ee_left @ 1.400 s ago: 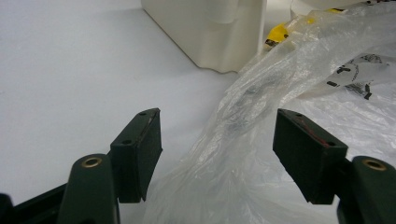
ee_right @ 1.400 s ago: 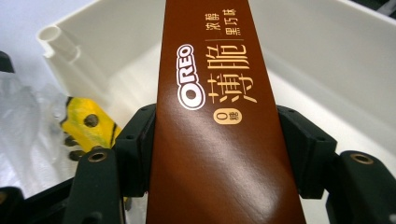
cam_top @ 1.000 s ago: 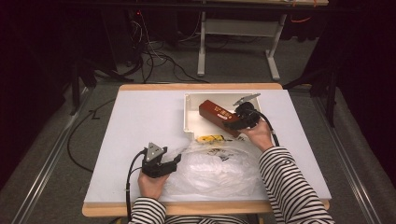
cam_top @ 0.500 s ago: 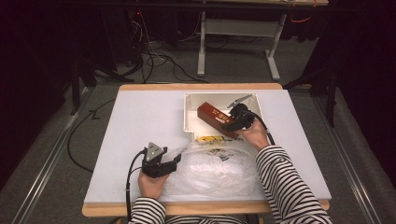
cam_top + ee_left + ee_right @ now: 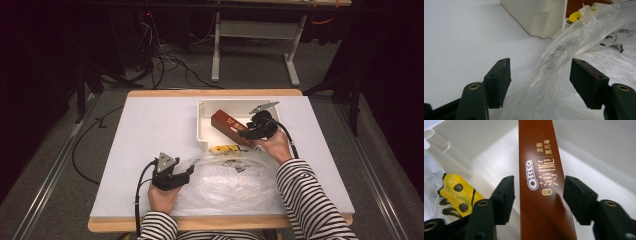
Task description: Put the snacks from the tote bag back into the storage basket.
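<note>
Step in hand: right gripper straddled the brown Oreo biscuit box in the cream plastic bin, jaws just closing, prob. not yet pinching. Left gripper sat open around the clear plastic bag. Next: pinch firmly, lift box.

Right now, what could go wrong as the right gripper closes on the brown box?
The right gripper has been closing around the brown box, but gaps remain, so the glossy box may slip. The box lies tilted in the white bin and could catch the wall. The left gripper is open, so the plastic bag could shift.
</note>
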